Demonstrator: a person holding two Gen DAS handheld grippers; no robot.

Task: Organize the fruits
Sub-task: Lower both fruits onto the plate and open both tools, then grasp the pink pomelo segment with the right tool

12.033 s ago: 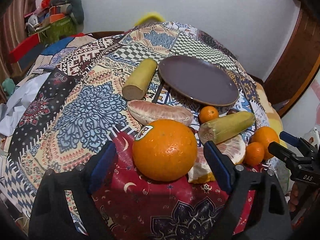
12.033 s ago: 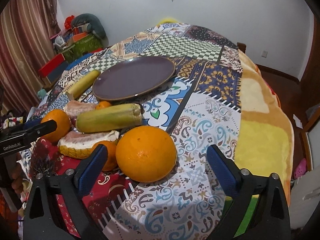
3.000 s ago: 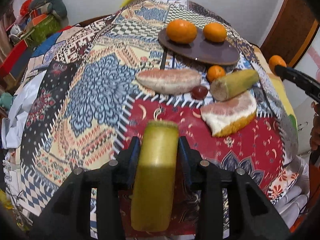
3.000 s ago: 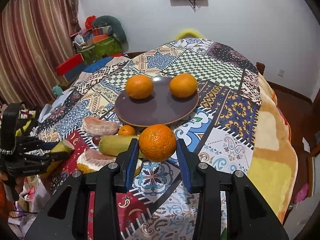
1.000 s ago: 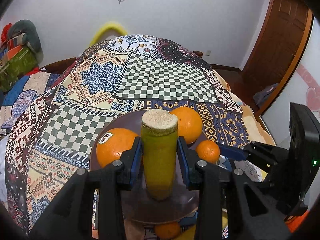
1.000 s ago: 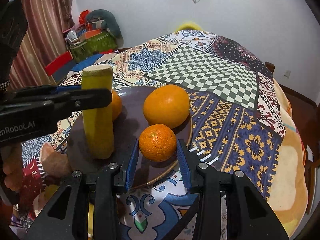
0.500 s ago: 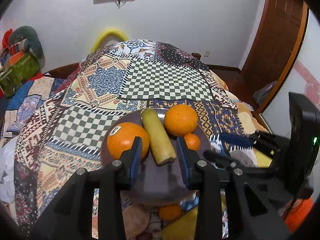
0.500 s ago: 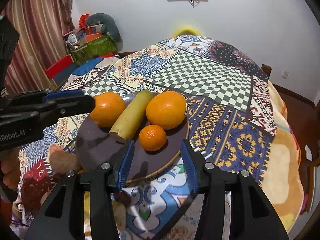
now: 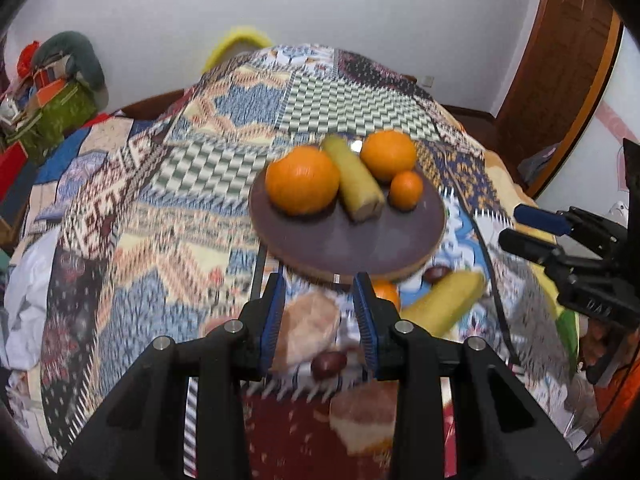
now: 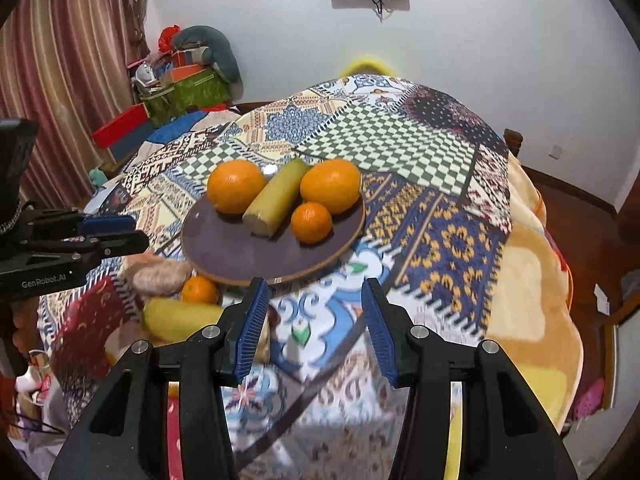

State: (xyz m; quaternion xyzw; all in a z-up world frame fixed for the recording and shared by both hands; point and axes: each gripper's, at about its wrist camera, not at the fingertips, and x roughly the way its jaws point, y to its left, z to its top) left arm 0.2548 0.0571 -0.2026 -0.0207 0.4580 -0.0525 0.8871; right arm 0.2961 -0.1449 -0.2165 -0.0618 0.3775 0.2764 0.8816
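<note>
Both tools are released and carry nothing. The left gripper (image 9: pixel 320 312) hangs above the patchwork cloth (image 9: pixel 168 216) with its blue-padded jaws parted and only cloth and loose fruit showing between them: a pale peeled citrus segment (image 9: pixel 308 332) lies under the gap, with a small dark round fruit (image 9: pixel 329 364) just at its 5 o'clock. The right gripper (image 10: pixel 312 320) has its jaws set wider, over a blue-and-white patch of the cloth, with nothing between them. Outward from the left jaws, at 12 o'clock, sits the brown plate (image 9: pixel 344 248), and on it a row of fruit: a large orange (image 9: pixel 302 180) at the plate's 10 o'clock, a yellow-green cylindrical fruit (image 9: pixel 354 188) lying beside and touching it, a second orange (image 9: pixel 388 155) at 1 o'clock, and a small mandarin (image 9: pixel 406 190) just below that one. Off the plate, near its 5 o'clock edge, lie another small mandarin (image 9: pixel 386 294), partly hidden by the left tool's right finger, a second yellow cylindrical fruit (image 9: pixel 444 306) and a dark round fruit (image 9: pixel 436 274). A pomelo wedge (image 9: pixel 364 420) lies at 6 o'clock, close to the camera; this view is blurred. From the right wrist, the plate stands at 11 o'clock, all four fruits resting on its far half.
</note>
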